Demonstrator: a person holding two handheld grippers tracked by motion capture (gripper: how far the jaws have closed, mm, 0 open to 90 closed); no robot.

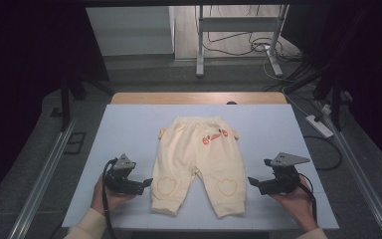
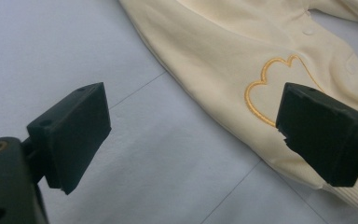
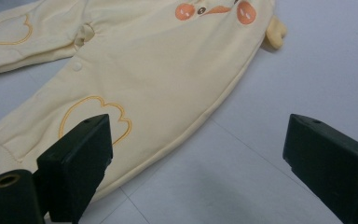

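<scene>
I've got a pale blue sheet [image 1: 129, 134] spread over the worktop [image 1: 199, 97], wooden edge showing at the far side. Beyond it, a white metal stand [image 1: 238, 35] with cables [image 1: 258, 47] on the floor, and a power strip [image 1: 320, 126] lying right.

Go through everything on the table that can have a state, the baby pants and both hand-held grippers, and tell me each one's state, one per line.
Baby pants: spread flat and unfolded on the table cover, legs apart, waistband at the far end.
Left hand-held gripper: open, nothing between its jaws, beside the pants' left leg.
Right hand-held gripper: open, nothing between its jaws, beside the pants' right leg.
Table cover: lying flat.
</scene>
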